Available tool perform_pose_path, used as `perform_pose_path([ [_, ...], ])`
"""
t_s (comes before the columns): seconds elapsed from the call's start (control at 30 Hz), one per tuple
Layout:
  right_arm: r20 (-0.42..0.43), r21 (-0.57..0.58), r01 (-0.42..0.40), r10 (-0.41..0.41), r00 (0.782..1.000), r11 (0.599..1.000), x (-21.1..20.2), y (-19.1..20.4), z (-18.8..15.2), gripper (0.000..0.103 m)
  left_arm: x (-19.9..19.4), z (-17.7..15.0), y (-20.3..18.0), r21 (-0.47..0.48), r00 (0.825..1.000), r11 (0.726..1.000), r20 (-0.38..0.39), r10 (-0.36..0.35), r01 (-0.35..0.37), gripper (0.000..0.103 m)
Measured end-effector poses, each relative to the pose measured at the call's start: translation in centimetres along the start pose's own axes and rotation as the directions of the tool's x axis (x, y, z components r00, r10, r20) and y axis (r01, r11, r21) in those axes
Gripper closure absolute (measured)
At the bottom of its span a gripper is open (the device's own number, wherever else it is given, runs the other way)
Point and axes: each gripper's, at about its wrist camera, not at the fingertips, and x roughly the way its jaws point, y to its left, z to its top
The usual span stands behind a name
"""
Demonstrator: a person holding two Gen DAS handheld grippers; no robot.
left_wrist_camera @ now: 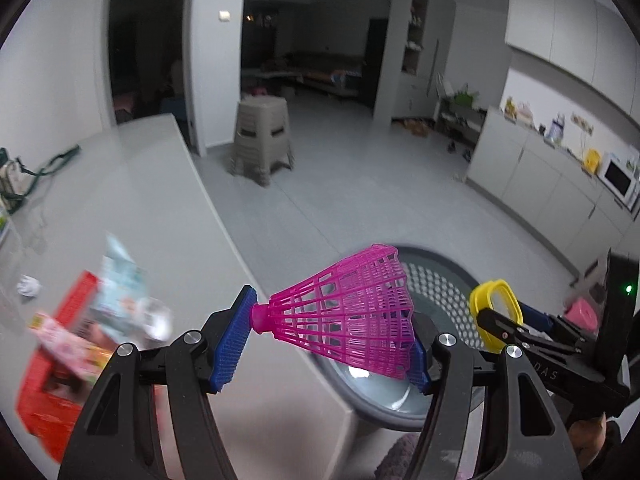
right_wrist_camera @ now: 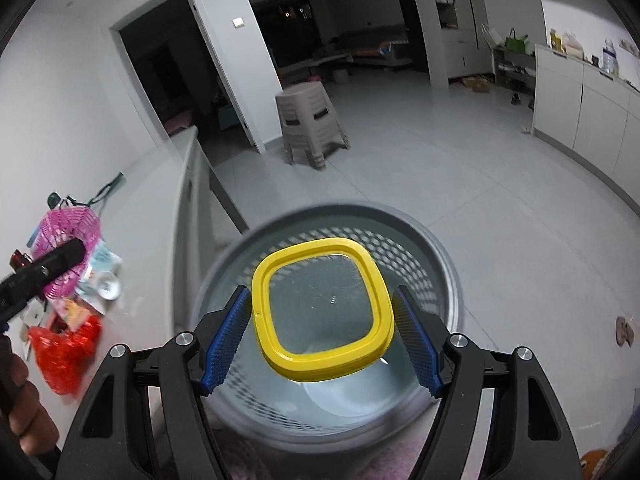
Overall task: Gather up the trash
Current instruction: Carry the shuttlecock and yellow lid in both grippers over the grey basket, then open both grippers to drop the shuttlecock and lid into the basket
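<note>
Grey tiled floor (right_wrist_camera: 460, 168), open room, dim doorways beyond. Pale desk (left_wrist_camera: 132, 184) at left, its trash blurred: red mesh bag (right_wrist_camera: 66, 354), wrappers. Stacked beige stools (left_wrist_camera: 262, 136) on the floor. Grey perforated basket (right_wrist_camera: 436, 248) beside the desk edge. Right claw (right_wrist_camera: 322, 334) clamped on a yellow-rimmed clear lid (right_wrist_camera: 322, 308), held above the basket mouth. Left claw (left_wrist_camera: 324, 340) pinching a pink plastic shuttlecock (left_wrist_camera: 352, 308), skirt end over the basket rim.
</note>
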Motion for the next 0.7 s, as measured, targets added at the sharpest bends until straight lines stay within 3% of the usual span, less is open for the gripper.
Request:
perform_pose_path([
  [0.33, -0.060, -0.055, -0.006, 0.002, 0.998, 0.998, 3.5, -1.6, -0.6, 0.033, 7.5, -2.1, -4.3, 0.039, 0.991, 0.999, -0.133, -0.017, 0.022, 0.039],
  [0.7, -0.098, -0.067, -0.007, 0.000, 0.995, 0.998, 5.3, -1.9, -1.2, 0.033, 9.6, -3.5, -5.5, 0.059, 0.982, 0.998, -0.189, -0.015, 0.027, 0.039],
])
